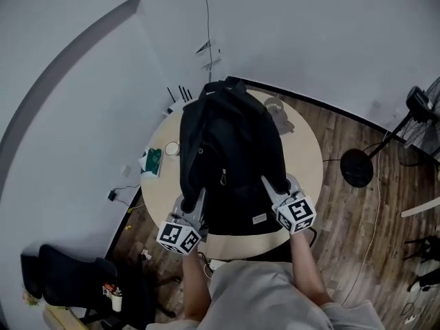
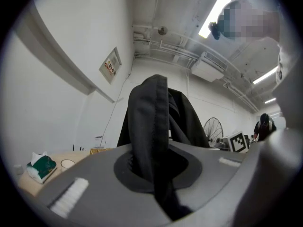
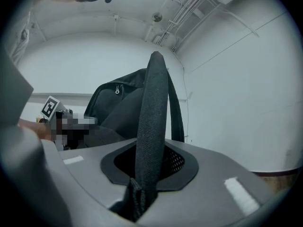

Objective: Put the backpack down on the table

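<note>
A black backpack (image 1: 230, 157) hangs upright over the round wooden table (image 1: 306, 150), held by its two shoulder straps. My left gripper (image 1: 194, 199) is shut on the left strap (image 2: 149, 126), which rises from between its jaws. My right gripper (image 1: 275, 188) is shut on the right strap (image 3: 151, 126), a webbed band standing up between its jaws (image 3: 147, 178). The bag's body (image 3: 118, 103) with a zipper shows behind that strap. Whether the bag's bottom touches the tabletop is hidden.
On the table's left lie a green tissue pack (image 1: 152, 160) and a small white round lid (image 1: 172, 148). A grey object (image 1: 278, 112) sits at the far side. A fan's round base (image 1: 357, 167) stands on the floor at right, a black chair (image 1: 62, 273) at lower left.
</note>
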Demonstrator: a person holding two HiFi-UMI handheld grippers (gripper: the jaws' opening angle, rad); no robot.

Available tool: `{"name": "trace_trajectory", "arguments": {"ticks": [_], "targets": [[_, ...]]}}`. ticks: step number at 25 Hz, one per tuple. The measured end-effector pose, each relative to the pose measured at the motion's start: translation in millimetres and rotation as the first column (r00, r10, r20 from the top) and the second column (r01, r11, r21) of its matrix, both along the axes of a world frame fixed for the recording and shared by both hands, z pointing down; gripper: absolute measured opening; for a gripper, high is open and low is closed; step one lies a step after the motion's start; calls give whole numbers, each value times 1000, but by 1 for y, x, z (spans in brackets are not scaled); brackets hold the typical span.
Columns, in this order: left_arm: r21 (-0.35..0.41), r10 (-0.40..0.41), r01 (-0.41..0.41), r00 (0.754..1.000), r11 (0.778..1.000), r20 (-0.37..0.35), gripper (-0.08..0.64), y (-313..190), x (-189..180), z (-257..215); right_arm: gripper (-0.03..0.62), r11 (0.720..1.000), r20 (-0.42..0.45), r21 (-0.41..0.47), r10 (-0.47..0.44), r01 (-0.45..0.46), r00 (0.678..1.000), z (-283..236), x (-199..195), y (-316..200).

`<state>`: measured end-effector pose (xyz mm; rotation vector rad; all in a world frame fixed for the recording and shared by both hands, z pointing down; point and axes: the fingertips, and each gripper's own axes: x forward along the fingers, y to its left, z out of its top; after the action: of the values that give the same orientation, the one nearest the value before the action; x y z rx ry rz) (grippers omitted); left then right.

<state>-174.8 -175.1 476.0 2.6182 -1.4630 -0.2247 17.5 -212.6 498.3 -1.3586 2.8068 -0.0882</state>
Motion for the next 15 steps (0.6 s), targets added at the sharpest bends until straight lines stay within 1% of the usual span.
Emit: {"name": "trace_trajectory", "arguments": {"ticks": [6,11,13,15], "targets": [[-101,32,-33,999,994,-13,69,-4,-4,61,78,994,-19,-108,19,-21,1000,57,-1,2],[-200,40,-37,999,979,9,70,-12,-15,119,78,981,-45,-189,34,-42,998,109,-6,2],[-217,47,-44,999,975,9,69,-15,-13,128,78,978,-45,-201,40,-48,998,121,-3,-2],[-233,47,-37,998,972,38,69,-24,-11,132,78,975,-39,-217,46,-54,998,127,1,-11]]}}
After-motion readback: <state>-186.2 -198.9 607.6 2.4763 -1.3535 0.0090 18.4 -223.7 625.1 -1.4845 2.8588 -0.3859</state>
